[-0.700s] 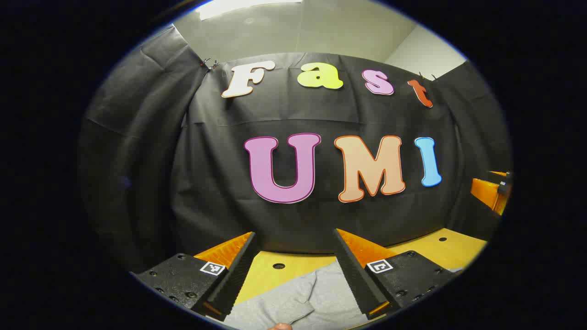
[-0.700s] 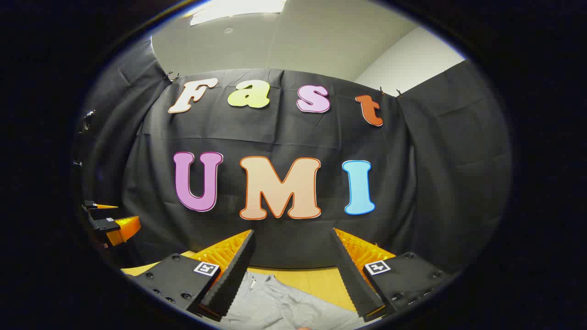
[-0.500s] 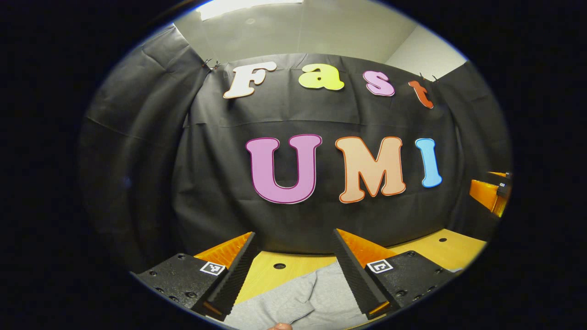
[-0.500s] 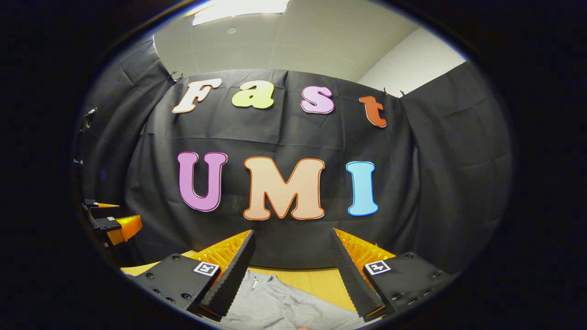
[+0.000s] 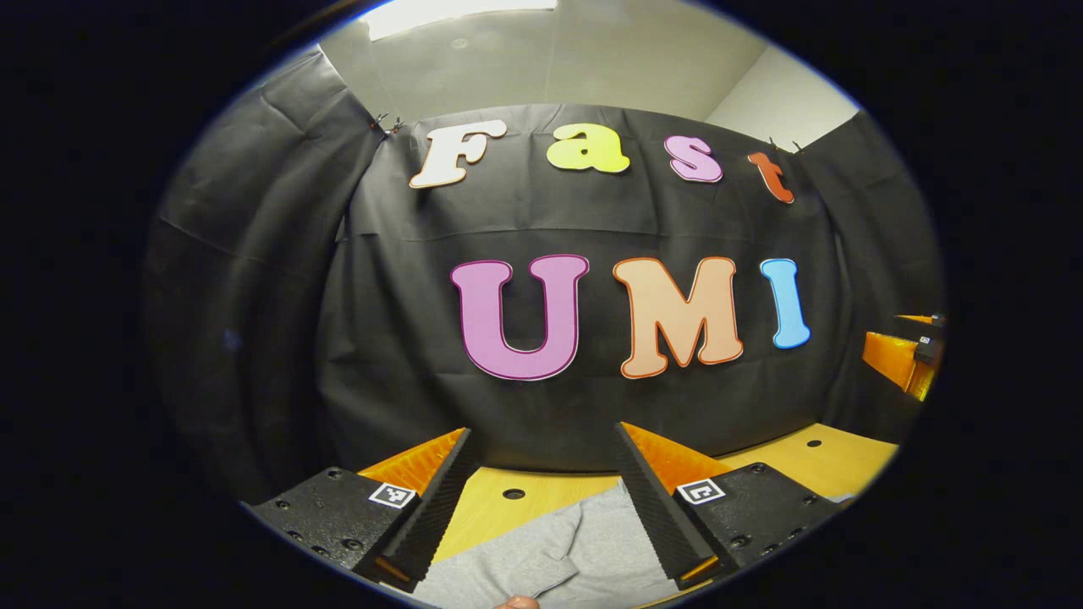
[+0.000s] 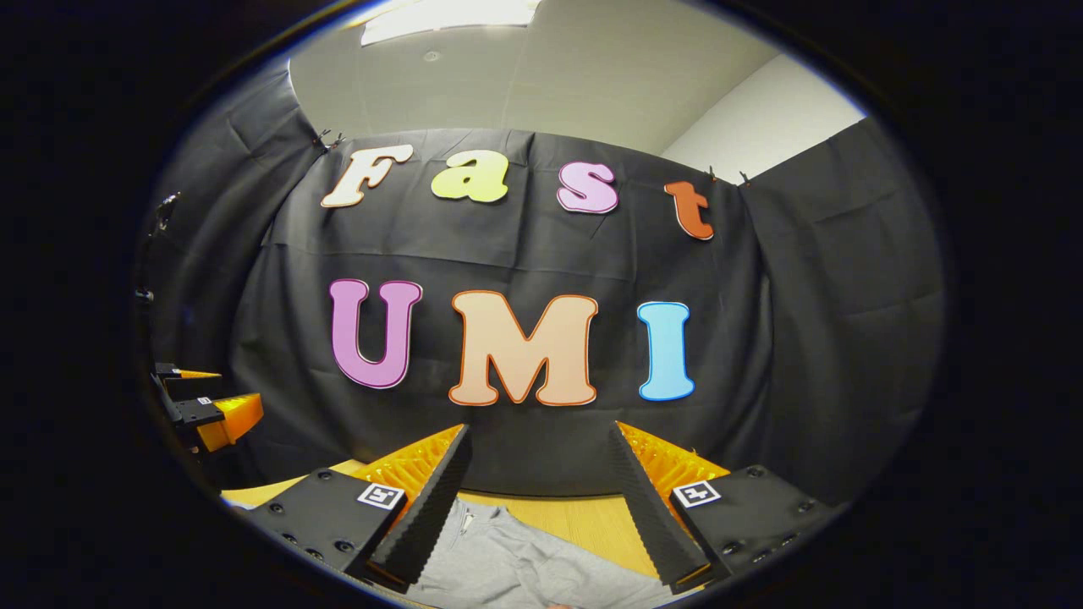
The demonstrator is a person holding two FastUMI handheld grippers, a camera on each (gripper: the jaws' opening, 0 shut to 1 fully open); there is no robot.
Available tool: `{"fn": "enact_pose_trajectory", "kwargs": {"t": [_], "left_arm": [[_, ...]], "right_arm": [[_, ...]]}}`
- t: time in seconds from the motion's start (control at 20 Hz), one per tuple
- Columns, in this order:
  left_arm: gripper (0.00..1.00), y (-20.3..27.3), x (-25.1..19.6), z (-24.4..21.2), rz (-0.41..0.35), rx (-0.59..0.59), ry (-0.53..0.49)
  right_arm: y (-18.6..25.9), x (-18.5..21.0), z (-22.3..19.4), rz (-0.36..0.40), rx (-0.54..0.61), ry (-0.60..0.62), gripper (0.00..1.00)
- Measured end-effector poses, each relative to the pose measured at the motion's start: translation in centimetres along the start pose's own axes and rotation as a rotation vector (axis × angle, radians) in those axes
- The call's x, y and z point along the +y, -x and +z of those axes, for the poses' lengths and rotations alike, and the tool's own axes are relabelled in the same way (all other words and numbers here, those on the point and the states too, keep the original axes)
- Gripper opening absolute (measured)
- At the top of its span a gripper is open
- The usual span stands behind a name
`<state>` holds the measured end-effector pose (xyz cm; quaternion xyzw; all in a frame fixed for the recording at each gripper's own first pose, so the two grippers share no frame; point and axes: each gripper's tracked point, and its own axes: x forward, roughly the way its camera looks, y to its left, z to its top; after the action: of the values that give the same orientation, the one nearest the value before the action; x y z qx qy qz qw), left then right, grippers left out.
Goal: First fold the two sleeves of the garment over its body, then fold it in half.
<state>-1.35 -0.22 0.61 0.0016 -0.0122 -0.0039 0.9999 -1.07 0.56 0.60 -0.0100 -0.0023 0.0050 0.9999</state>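
Observation:
A light grey garment [image 5: 558, 550] lies on the wooden table [image 5: 499, 512], low in the left gripper view between my left gripper's fingers. My left gripper [image 5: 541, 444] is open and held above the cloth, holding nothing. The same grey garment [image 6: 508, 562], with a zipper near its collar, lies under my right gripper [image 6: 539, 440], which is also open with nothing between its fingers. My right gripper [image 5: 905, 355] also appears at the far right edge of the left gripper view, and my left gripper [image 6: 203, 406] at the far left edge of the right gripper view.
The table has round holes [image 5: 514, 492] in its top and ends at the black cloth wall [image 5: 406, 338] close behind. Bare tabletop [image 6: 592, 520] lies beyond the garment toward the wall.
Both views have shifted very slightly, as both grippers tip a little. The garment lies as it did and both grippers stay open.

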Motion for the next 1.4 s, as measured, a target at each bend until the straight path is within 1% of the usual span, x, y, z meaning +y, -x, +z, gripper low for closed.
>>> {"fn": "enact_pose_trajectory", "kwargs": {"t": [0.05,0.1,0.15,0.2,0.3,0.35,0.6,0.8,0.85,0.9,1.0,1.2,1.25,1.3,1.4], "left_arm": [[0.96,0.1,0.0,0.0,0.001,-0.001,-0.002],[0.99,0.2,0.2,0.0,0.003,0.000,-0.005],[1.00,0.3,0.3,0.0,0.003,-0.001,-0.006],[0.99,0.3,0.2,0.1,0.002,-0.002,-0.009],[0.99,0.4,0.3,0.1,0.003,-0.003,-0.017],[0.95,0.4,0.3,0.1,0.002,-0.005,-0.019],[0.96,0.5,0.3,0.0,-0.004,-0.009,-0.016],[0.96,0.3,-0.2,-0.3,-0.020,-0.006,-0.010],[0.96,0.2,-0.4,-0.3,-0.024,-0.004,-0.008],[0.96,0.1,-0.6,-0.4,-0.029,-0.001,-0.007],[0.96,0.1,-0.9,-0.5,-0.036,-0.001,-0.006],[0.96,-0.1,-1.6,-0.5,-0.053,-0.002,-0.014],[1.00,-0.2,-1.9,-0.6,-0.057,0.000,-0.015],[0.96,-0.3,-2.1,-0.7,-0.062,0.002,-0.016],[0.96,-0.5,-2.4,-0.9,-0.066,0.007,-0.020]], "right_arm": [[0.0,0.2,0.0,0.003,0.000,-0.003,1.00],[0.1,0.4,-0.1,0.007,0.003,-0.006,0.99],[0.1,0.7,-0.1,0.011,0.004,-0.007,0.99],[0.2,0.8,-0.2,0.013,0.006,-0.007,1.00],[0.2,1.0,-0.3,0.014,0.005,-0.007,0.99],[0.3,1.0,-0.5,0.014,0.008,-0.007,1.00],[0.3,-0.2,-0.9,-0.007,0.021,-0.011,1.00],[0.3,-3.0,-1.7,-0.052,0.046,0.012,0.99],[0.3,-3.7,-1.9,-0.061,0.051,0.017,0.96],[0.2,-4.5,-2.1,-0.073,0.056,0.023,0.99],[0.1,-6.2,-2.5,-0.100,0.065,0.029,0.99],[0.4,-11.0,-4.0,-0.188,0.102,0.046,0.99],[0.5,-12.3,-4.4,-0.212,0.109,0.055,0.99],[0.7,-13.5,-4.8,-0.236,0.118,0.064,0.99],[0.9,-15.5,-5.8,-0.271,0.144,0.076,0.99]]}}
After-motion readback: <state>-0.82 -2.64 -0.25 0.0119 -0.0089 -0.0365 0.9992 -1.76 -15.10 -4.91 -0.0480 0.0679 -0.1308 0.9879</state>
